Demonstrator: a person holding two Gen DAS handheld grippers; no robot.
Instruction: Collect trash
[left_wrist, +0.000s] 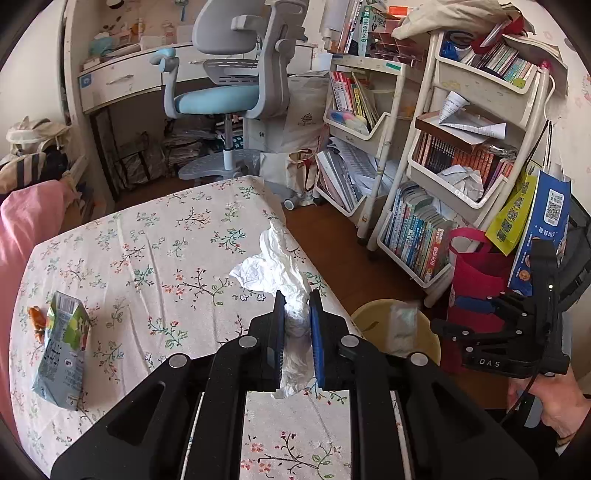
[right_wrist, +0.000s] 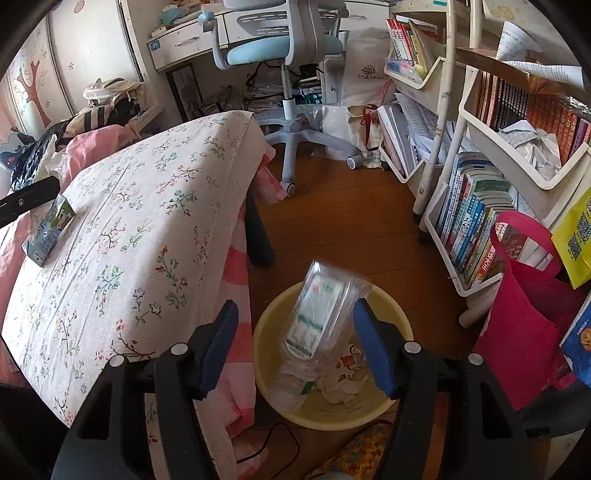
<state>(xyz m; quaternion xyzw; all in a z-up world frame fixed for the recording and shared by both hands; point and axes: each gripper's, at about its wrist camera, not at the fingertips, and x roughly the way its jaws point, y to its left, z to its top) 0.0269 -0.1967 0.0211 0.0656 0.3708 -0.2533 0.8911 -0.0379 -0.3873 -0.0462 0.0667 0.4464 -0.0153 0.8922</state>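
A: Left gripper (left_wrist: 297, 301)?
B: Jaws pinching crumpled white tissue (left_wrist: 275, 267) over flowered bedsheet (left_wrist: 155, 236), near bed edge.
A: Right gripper (right_wrist: 295, 325)?
B: Jaws spread wide; blurred clear plastic bottle (right_wrist: 317, 325) between them, untouched, over yellow bin (right_wrist: 332, 413) on floor.
A: Elsewhere?
B: Flattened carton (left_wrist: 61, 347) lying on sheet.

Each claw (left_wrist: 297, 314) has a black frame, silver round pivot screws and blue-faced fingers (right_wrist: 373, 347); one body reads "DAS".
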